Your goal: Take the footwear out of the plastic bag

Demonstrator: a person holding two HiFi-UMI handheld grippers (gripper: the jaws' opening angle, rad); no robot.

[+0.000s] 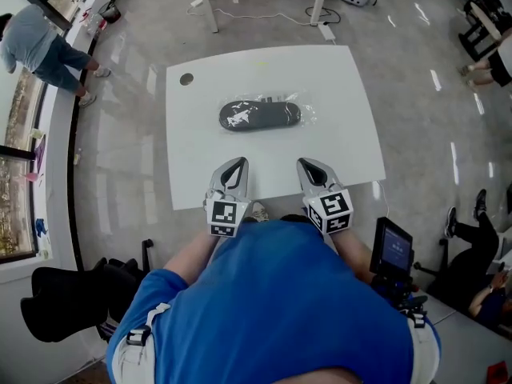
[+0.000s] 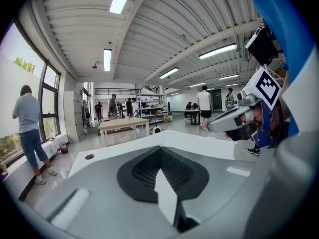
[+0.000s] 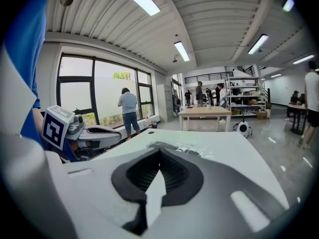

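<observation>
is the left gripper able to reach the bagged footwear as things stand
Probably yes: nothing lies on the white table between the left gripper and the bagged footwear, though its fingers are shut and must open first.

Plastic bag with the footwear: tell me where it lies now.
In the head view the plastic bag lies near the middle of the white table, ahead of the left gripper and right gripper at the near edge, touching neither.

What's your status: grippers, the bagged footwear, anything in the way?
Left gripper and right gripper both shut, empty, over the table near edge. Footwear inside plastic bag, mid-table, untouched. Nothing between grippers and bag.
</observation>
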